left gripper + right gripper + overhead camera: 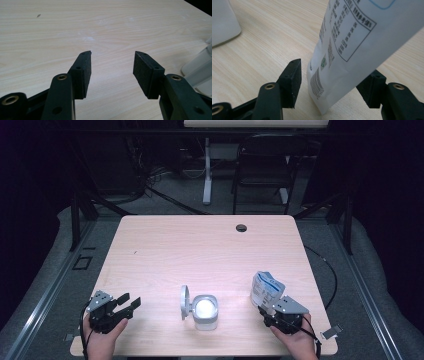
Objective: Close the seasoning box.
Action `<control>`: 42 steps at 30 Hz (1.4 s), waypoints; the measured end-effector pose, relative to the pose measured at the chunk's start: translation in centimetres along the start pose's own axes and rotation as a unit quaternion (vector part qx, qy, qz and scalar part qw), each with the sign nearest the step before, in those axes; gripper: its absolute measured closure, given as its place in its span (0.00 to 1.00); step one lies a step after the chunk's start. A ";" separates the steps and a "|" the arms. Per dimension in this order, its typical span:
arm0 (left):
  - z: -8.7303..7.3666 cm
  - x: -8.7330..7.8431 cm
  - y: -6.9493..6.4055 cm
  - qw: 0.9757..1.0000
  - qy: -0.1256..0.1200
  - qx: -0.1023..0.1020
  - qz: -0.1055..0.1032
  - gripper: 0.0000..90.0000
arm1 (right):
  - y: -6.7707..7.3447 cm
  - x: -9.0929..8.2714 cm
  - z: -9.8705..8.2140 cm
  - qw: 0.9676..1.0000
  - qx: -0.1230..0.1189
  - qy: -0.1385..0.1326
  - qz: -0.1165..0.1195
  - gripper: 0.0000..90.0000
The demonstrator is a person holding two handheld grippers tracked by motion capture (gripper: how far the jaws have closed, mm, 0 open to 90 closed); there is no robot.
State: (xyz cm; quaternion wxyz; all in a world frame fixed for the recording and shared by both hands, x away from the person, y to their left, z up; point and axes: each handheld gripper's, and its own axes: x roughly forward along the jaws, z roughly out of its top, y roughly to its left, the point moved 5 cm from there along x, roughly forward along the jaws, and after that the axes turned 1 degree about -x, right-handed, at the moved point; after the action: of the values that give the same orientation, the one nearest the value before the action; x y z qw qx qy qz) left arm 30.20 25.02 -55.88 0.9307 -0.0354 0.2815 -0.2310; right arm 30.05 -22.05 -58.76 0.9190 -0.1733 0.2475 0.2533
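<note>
While my right tongs (274, 312) straddle the pouch (266, 289), this is the lay of the table (200, 245):

Pouch: white printed bag, standing near the front right corner, leaning a little; long axis runs up and away from my right hand.
Pouch to right tongs: its bottom end sits between the two jaws in the right gripper view (342, 62); a gap shows at the near jaw, the far side is hidden behind the bag, so I judge it bracketed, not yet pinched.
Right tongs: spread, one jaw either side of the pouch.
Left tongs: (122, 306) near the front left corner, spread, nothing between the jaws, pointing across the front edge towards the tub.
Tub: (205, 311) small white container, middle of the front edge, round lid (185, 301) flipped up on its left side, mouth open.
Tub to tongs: between both hands; its lid side faces my left tongs, its body lies left of the pouch.
Nearer hand: right for the pouch, by far.
Likely call: close the right jaws on the pouch's lower end, my guess only.
</note>
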 end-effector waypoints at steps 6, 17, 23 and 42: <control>0.6 0.1 -1.0 1.000 -0.002 0.013 -0.014 0.58 | -0.1 -0.2 -0.2 1.000 0.006 -0.003 -0.004 0.45; 1.5 0.2 -3.4 0.999 0.007 0.028 -0.043 0.69 | -0.6 -0.6 -0.6 1.000 0.014 -0.008 -0.009 0.45; 2.1 0.7 -5.0 0.997 0.013 0.042 -0.062 0.76 | -0.9 -1.1 -0.8 1.000 0.014 -0.010 -0.013 0.45; 2.9 0.9 -9.0 0.989 0.021 0.091 -0.115 1.00 | -1.5 -2.4 -0.4 0.999 0.034 -0.019 -0.028 0.45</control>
State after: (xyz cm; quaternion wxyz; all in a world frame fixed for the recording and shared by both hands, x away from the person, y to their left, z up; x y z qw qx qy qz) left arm 28.67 16.40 -52.14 0.8913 0.0221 0.2728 -0.3615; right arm 28.96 -24.39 -57.53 0.9357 -0.1438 0.2337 0.2219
